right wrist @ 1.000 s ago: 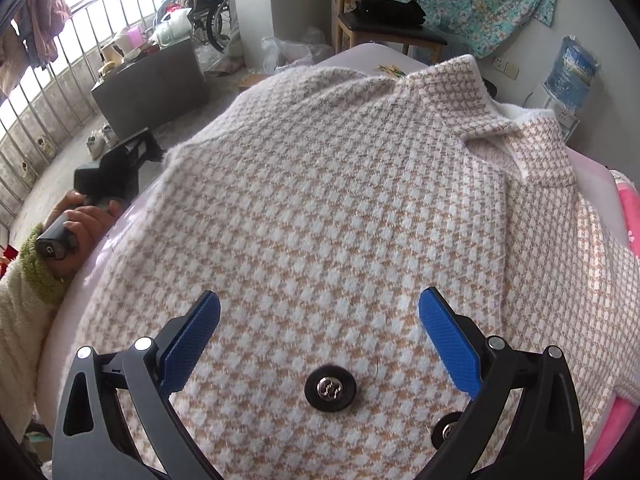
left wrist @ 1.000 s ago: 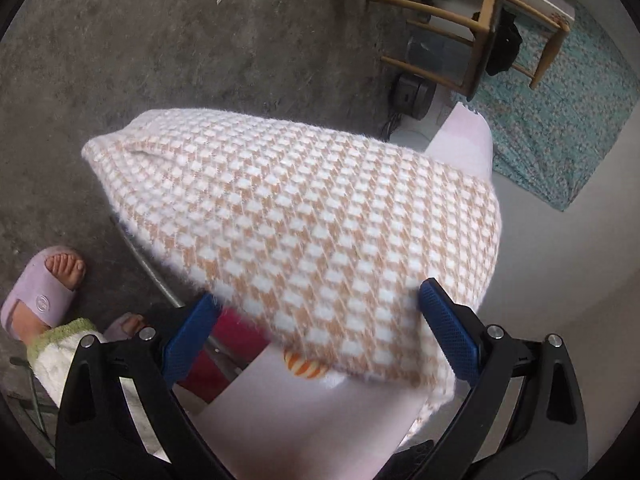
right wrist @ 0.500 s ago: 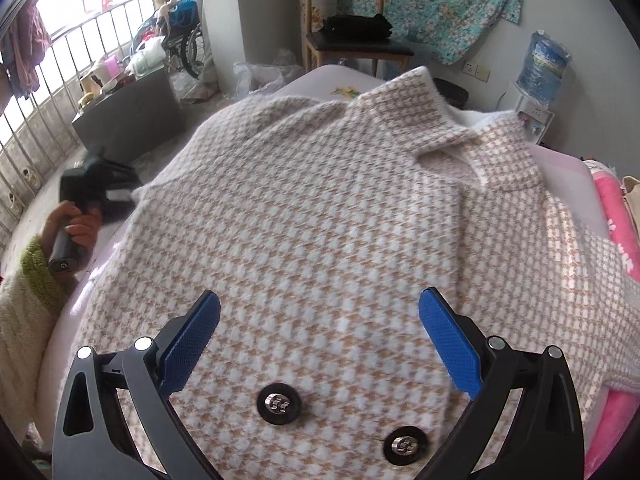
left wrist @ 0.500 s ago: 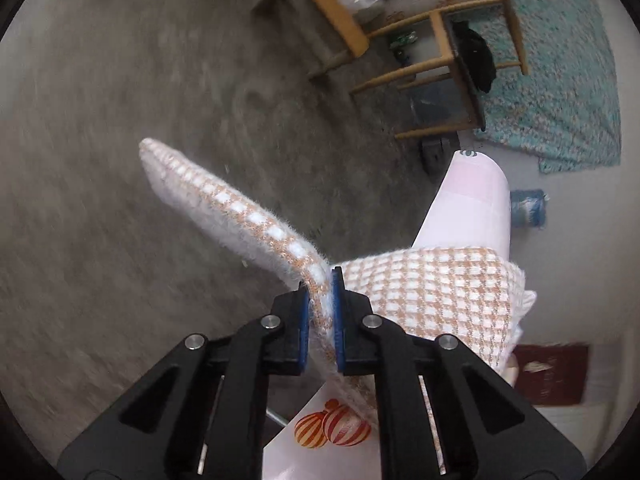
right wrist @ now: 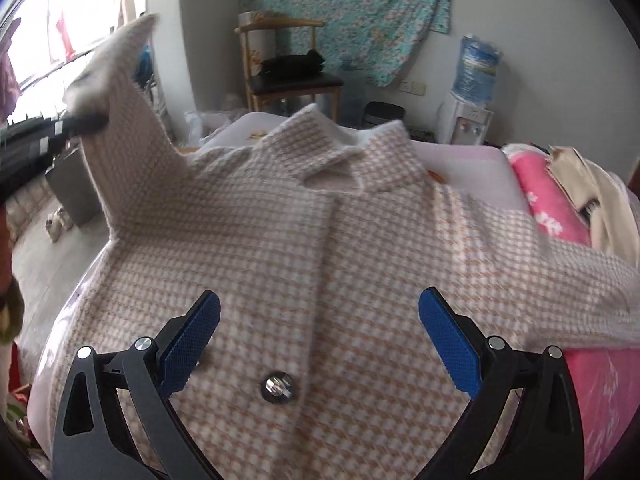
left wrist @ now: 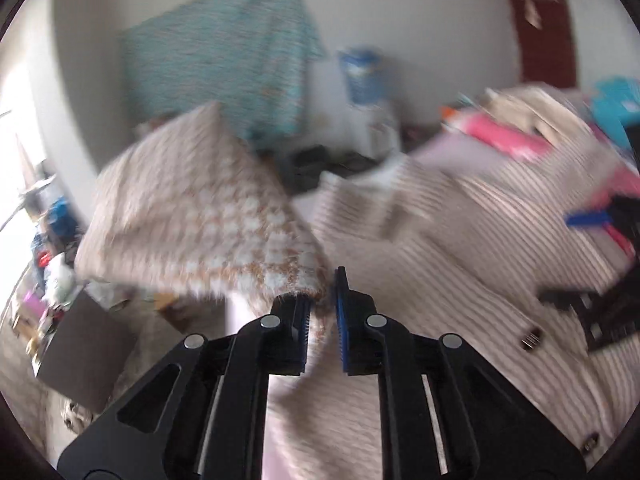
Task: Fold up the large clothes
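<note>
A pink-and-white houndstooth coat (right wrist: 280, 240) lies face up on the bed (right wrist: 472, 164), collar at the far end. A dark button (right wrist: 277, 386) shows on its front. My left gripper (left wrist: 320, 304) grips the cuff end of the coat's left sleeve (left wrist: 208, 216), and its jaws are opening slightly with the fabric still between the pads. In the right wrist view that sleeve (right wrist: 128, 112) stands lifted high at the upper left, pinched by the left gripper (right wrist: 98, 120). My right gripper (right wrist: 320, 320) hovers open over the coat's front, holding nothing.
A wooden chair (right wrist: 288, 80) with dark clothes stands behind the bed, and a water dispenser (right wrist: 476, 80) stands against the wall. A pink blanket (right wrist: 548, 204) and beige cloth lie at the bed's right. A grey box (right wrist: 72, 184) sits on the floor to the left.
The left gripper closed on the hanging sleeve, then swung it up and rolled over toward the coat. The right gripper stayed open and shifted over the coat's front.
</note>
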`<state>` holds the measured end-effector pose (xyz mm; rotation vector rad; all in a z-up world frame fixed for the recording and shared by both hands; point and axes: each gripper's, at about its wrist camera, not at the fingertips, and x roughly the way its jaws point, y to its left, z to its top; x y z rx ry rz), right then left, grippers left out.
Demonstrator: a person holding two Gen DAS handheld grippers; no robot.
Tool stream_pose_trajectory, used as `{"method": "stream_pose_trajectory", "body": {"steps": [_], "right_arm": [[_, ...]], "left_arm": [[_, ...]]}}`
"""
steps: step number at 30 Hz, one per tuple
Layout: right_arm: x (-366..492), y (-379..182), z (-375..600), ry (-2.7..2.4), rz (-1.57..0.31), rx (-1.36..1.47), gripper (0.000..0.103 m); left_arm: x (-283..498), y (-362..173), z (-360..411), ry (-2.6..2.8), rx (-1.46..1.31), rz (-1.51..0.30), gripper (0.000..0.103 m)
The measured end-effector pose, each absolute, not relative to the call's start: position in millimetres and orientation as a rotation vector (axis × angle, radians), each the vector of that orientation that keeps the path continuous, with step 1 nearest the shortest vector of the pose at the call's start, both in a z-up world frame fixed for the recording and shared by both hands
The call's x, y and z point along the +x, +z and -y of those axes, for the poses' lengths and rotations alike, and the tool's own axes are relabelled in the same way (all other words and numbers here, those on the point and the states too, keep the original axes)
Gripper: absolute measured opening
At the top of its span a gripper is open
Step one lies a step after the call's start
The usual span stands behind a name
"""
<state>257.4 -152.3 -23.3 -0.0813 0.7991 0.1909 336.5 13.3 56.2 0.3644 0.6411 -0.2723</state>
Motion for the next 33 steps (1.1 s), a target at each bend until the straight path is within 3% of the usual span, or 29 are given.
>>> {"method": "stream_pose_trajectory", "body": {"steps": [1,3,11,18,26,33], "right_arm": [[254.1,-24.9,159.9,0.183,-0.805,-0.073,0.097],[245.7,-32.0,173.4,0.172,-0.835,-0.058,0.097],[244.4,-69.4,188.0,0.243,-0.995,-0.032,0.097],[264.6,-102.4,180.4,0.286,-1.12,-0.026,0.097],[261.6,-115.5,170.5,0.287,-1.082,-0.107,0.097],[248.3,-116.8,174.7,0.3,-1.067,-0.108,0.097]], "left_arm": [[331.1,41.0,-2.5,-0.317,0.372,-0.696,0.025],[318.2,11.1,11.2,-0.358,0.388,-0.793,0.059],[296.4,-30.9,-14.1,-0.386,0.22,-0.974,0.08],[297.4,-56.2,-45.1,-0.243,0.158,-1.039,0.082],[303.8,-66.3,-55.6,-0.174,0.122,-1.054,0.095],[308.6,-69.0,-56.4,-0.167,0.113,-1.054,0.096]]}}
